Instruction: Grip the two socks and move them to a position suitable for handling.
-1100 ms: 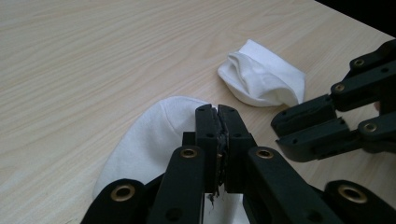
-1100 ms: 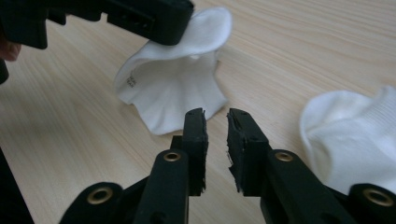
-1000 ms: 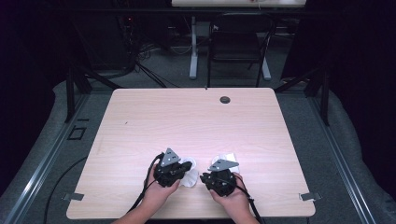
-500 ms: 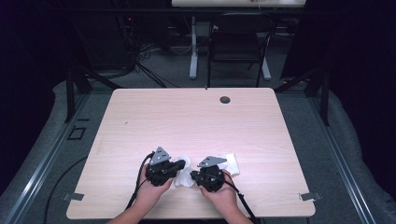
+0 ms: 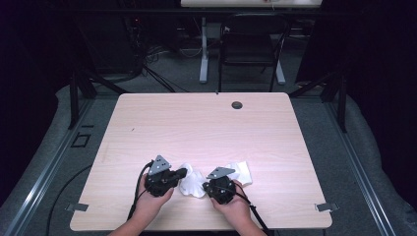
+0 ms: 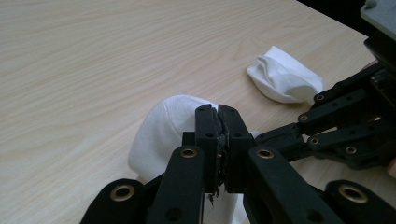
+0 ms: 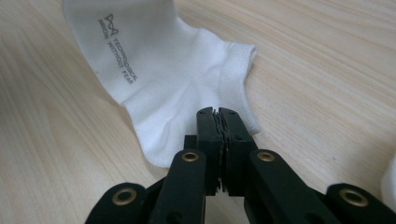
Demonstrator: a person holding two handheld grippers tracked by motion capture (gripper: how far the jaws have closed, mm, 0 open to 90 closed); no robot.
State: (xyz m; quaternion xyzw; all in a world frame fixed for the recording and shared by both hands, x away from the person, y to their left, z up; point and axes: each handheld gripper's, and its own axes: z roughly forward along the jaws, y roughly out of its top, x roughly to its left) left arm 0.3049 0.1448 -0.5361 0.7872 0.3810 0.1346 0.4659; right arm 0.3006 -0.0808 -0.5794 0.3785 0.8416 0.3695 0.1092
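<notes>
The left tool (image 5: pixel 183 172) lies low over the near part of the worktop (image 5: pixel 206 123), its tips pointing toward the right tool. Its jaws stand together, and in the left gripper view (image 6: pixel 218 122) a thin layer of white fabric appears to be pinched between the pads, though the seam is too narrow to confirm this. A bunched white sock (image 6: pixel 166 128) lies directly under and ahead of the tips, touching them; in the high view (image 5: pixel 193 181) it sits between the two tools.

The right tool (image 5: pixel 210 185) is held just beside the left one, on the far side of that bunched sock. Its jaws have just been closing and now stand together. In the right gripper view (image 7: pixel 219 116) the tips meet at the ribbed cuff edge of a second white sock (image 7: pixel 154 70), which lies flat on the worktop ahead of the tool and carries small grey lettering on the part farthest from the tips. The pads are clamped on that cuff edge. In the high view this sock (image 5: pixel 242 171) extends beyond the right tool, away from the left tool.
</notes>
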